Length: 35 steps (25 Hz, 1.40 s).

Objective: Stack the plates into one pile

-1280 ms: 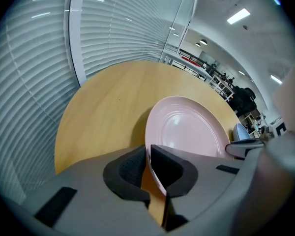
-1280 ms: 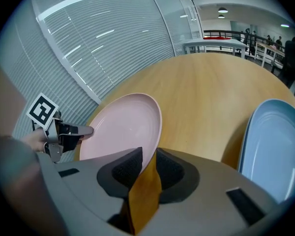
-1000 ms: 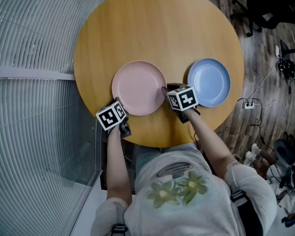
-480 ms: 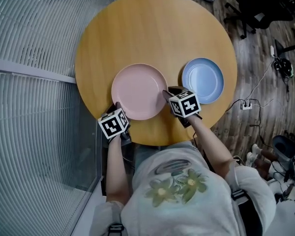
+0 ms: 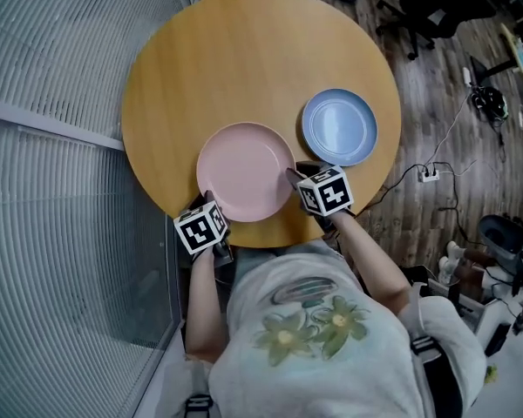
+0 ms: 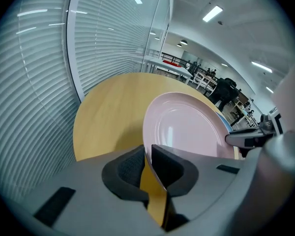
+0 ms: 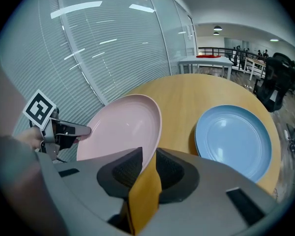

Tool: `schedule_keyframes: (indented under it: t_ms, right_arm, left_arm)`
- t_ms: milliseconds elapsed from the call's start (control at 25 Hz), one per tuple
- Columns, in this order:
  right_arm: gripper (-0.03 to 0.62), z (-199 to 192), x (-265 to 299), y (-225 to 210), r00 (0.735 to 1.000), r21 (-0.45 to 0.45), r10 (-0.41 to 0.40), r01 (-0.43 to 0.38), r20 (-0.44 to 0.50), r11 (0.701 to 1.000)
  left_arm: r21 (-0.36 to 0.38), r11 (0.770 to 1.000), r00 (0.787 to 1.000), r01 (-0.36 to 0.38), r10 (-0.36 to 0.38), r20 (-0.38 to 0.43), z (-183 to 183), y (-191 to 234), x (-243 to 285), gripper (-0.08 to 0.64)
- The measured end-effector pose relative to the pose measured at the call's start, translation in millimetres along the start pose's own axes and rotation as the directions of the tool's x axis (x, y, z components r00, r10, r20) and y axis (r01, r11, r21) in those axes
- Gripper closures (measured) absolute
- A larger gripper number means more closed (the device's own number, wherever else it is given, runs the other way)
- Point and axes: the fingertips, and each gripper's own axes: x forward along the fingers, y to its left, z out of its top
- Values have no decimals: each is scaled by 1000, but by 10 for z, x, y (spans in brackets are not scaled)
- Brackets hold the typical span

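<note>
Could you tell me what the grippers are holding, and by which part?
Both grip the pink plate by its rim: the left gripper on its left side, the right gripper on its right.

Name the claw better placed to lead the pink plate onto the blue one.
Right. The right claw grips the pink plate's rim beside the blue plate; the left claw grips the far rim.

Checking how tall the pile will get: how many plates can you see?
2. The pink plate is gripped at its rim by the left tongs and right tongs; the blue plate lies on the round table to its right. No others show.
</note>
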Motion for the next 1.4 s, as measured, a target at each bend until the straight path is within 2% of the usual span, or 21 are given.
schedule_keyframes:
  t_ms: [240,480,720,1080,1400]
  right_arm:
    - [491,-336,-326,-202,996,91,-73,69,49,993]
    - [491,-889,-614,-449,991,174,-126,117,42,978]
    - [491,-1145,-820,-796,985,214,-168,156,38,964]
    - [491,-1174,-1100,-1379,986,196,-158,145,56,970]
    - [491,-907,-1500,-2386,985,172,-152,136,85,976]
  left_arm:
    - [91,995,998,51,-48,-31,-195,-365,5,511]
    - [165,980,992,114,-104,-67,-501,-793,64,511]
    - [235,960,987,151,-132,-93,-629,-1233,168,506]
    - [241,962,990,128,-112,-80,-630,-1867,245,505]
    - [214,971,994,104,-93,-62,-371,-2877,488,505]
